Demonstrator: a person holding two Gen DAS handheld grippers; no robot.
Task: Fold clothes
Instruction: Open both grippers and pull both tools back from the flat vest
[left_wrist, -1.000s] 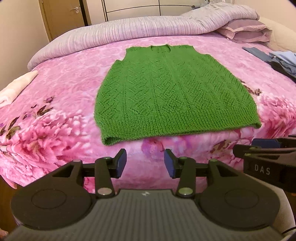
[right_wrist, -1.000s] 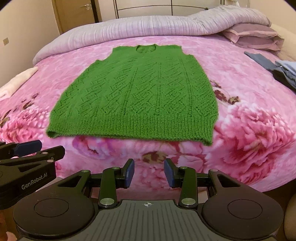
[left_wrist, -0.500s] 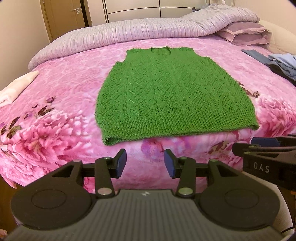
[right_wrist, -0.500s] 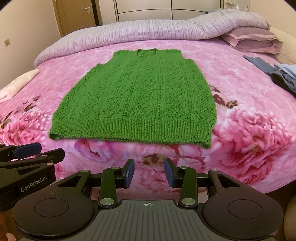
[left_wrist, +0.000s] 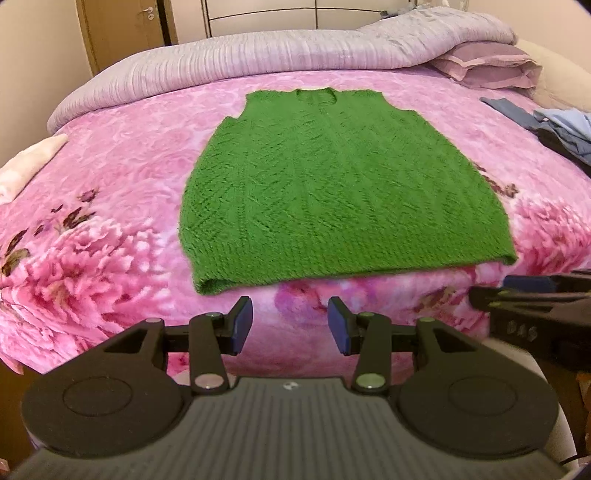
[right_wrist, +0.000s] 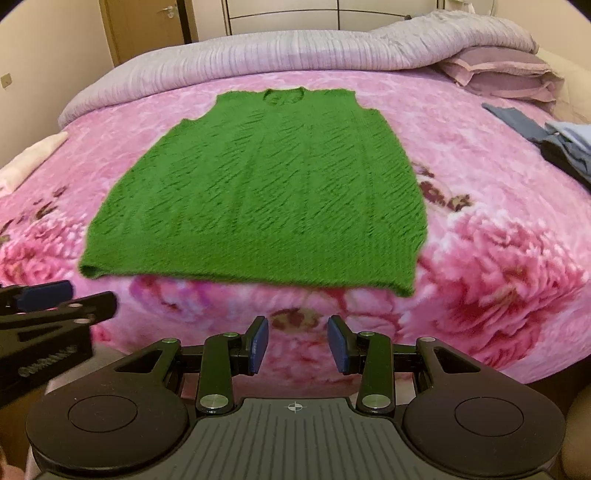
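Observation:
A green knitted sleeveless vest (left_wrist: 340, 192) lies flat on the pink flowered bedspread (left_wrist: 110, 206), neck away from me, hem at the near edge; it also shows in the right wrist view (right_wrist: 266, 192). My left gripper (left_wrist: 291, 325) is open and empty, just short of the hem near its left corner. My right gripper (right_wrist: 298, 344) is open and empty, just short of the hem near its right side. Each gripper shows at the edge of the other's view, the right one (left_wrist: 532, 306) and the left one (right_wrist: 48, 314).
A lilac quilt (left_wrist: 280, 59) and pillows (left_wrist: 491, 62) lie at the head of the bed. A pile of blue and dark clothes (left_wrist: 554, 129) lies at the right. A folded pale cloth (left_wrist: 26, 166) lies at the left edge. A door and wardrobe stand behind.
Both grippers have risen and tilted a little toward the bed, so the vest sits lower and closer in both views. The jaws stay open. The vest has not moved.

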